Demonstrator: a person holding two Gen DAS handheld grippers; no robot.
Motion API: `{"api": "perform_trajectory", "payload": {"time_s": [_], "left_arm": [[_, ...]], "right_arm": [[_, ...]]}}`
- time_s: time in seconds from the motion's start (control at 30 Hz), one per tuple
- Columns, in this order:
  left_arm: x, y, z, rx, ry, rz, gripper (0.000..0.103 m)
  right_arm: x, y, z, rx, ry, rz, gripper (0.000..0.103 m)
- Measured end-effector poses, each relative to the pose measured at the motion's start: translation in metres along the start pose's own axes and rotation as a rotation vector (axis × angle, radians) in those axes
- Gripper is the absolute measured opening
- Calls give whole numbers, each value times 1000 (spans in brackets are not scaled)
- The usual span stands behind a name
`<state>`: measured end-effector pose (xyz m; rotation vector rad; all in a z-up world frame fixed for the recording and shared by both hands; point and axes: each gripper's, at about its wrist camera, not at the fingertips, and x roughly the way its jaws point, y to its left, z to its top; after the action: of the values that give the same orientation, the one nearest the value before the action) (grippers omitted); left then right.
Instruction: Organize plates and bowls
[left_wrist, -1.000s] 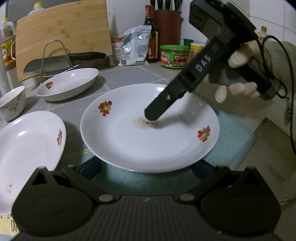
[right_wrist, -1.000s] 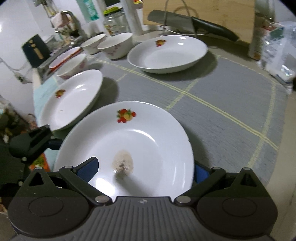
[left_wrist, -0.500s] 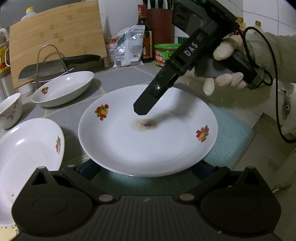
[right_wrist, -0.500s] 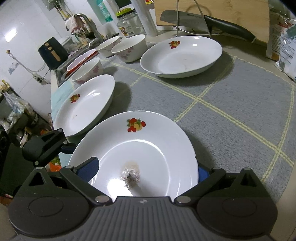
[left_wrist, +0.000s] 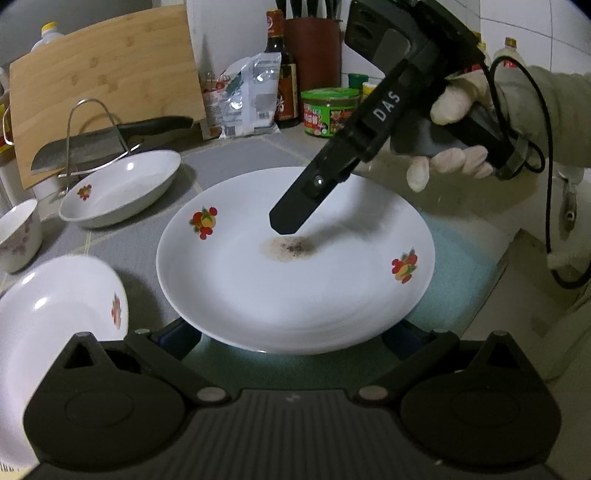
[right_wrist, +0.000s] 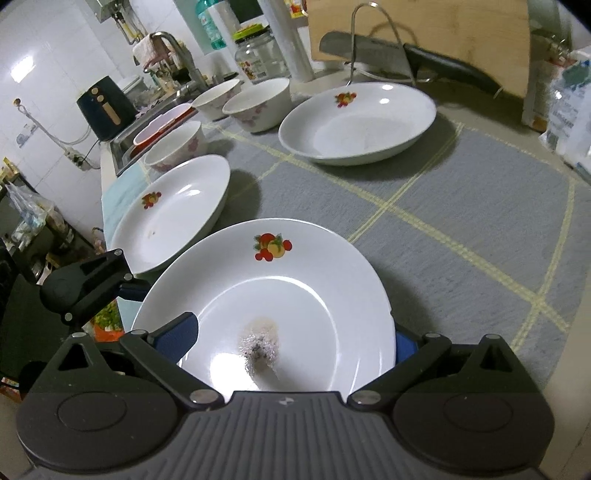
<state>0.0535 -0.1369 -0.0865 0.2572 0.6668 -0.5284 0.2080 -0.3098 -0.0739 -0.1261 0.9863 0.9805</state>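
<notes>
Plate, white with fruit prints, sits at the near end of the counter, over a teal cloth beside the grey mat. Brown stain at its centre.

Left gripper: fingers spread wide, blue pads at either side of the plate's near rim and partly hidden under it. Contact with the rim: cannot tell.

Right gripper: fingers also wide apart, gripping nothing. Held by a gloved hand, angled down over the plate. Left view shows its tip just above the stain, apart from the surface.

Second plate lies just left of the first, rims near or overlapping. Third plate further back on the mat, well apart. Three bowls grouped behind the second plate, near the sink.

Knife rests in a wire rack in front of a cutting board, just behind the third plate.
</notes>
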Motion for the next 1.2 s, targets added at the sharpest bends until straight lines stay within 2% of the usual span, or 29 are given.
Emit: {"api": "perform_trajectory", "payload": {"time_s": [0.33, 0.63, 1.2], "left_arm": [[28, -4, 36, 39, -29, -39, 102], [62, -5, 64, 45, -35, -60, 102], [98, 6, 78, 40, 9, -41, 102]], "right_arm": [[-30, -29, 6, 20, -68, -80, 103], [-37, -61, 16, 34, -94, -139, 103], [-23, -91, 25, 57, -104, -207, 103]]}}
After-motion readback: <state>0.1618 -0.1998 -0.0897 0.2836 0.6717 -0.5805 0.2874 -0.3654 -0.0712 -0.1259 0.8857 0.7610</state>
